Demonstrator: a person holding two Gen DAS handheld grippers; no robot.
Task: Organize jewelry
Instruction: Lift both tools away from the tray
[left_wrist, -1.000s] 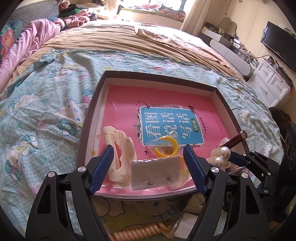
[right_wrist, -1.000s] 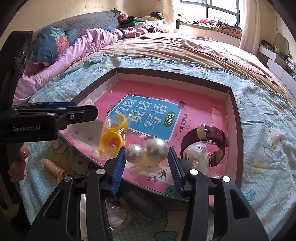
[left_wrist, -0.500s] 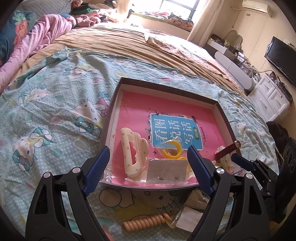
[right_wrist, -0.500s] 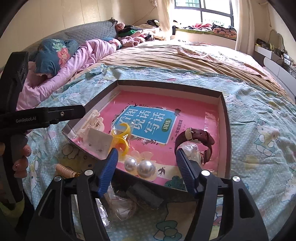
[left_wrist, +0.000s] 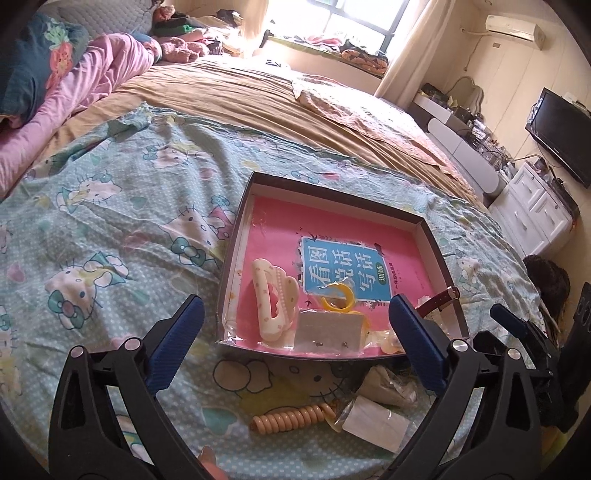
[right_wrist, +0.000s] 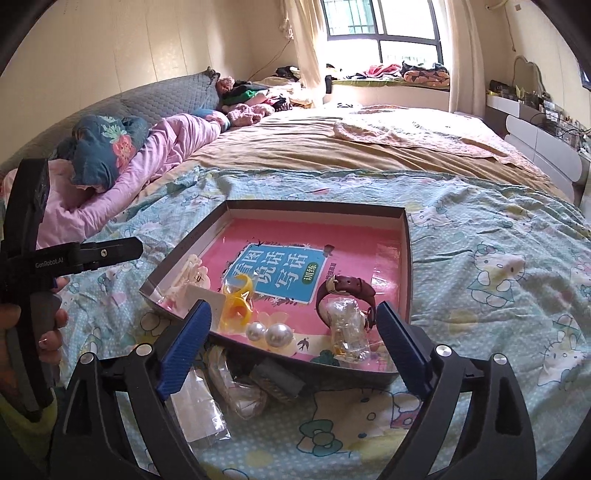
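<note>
A shallow dark box (left_wrist: 334, 194) (right_wrist: 406, 258) with a pink book in its bottom lies on the bed. Inside it rest a cream hair claw (left_wrist: 271, 299) (right_wrist: 192, 271), an earring card (left_wrist: 328, 330) (right_wrist: 207, 299), yellow rings (left_wrist: 338, 299) (right_wrist: 236, 308), pearl earrings (right_wrist: 266, 334), a maroon watch (right_wrist: 347, 291) (left_wrist: 441, 298) and a clear bag (right_wrist: 345, 328). My left gripper (left_wrist: 295, 341) hangs above the box's near edge, jaws opening, nothing between them. My right gripper (right_wrist: 291, 336) hovers by the pearls, jaws opening and apart from them.
A coiled peach hair tie (left_wrist: 291, 419) and small plastic packets (left_wrist: 376, 404) (right_wrist: 236, 391) lie on the cartoon-print sheet (left_wrist: 110, 240) in front of the box. A pink quilt and pillows (right_wrist: 122, 155) sit at the far left. White drawers (left_wrist: 535, 210) and a television stand right.
Both grippers have pulled back and up from the box while their jaws widened. The right one has let go of the pearl earrings, which now lie in the box.
</note>
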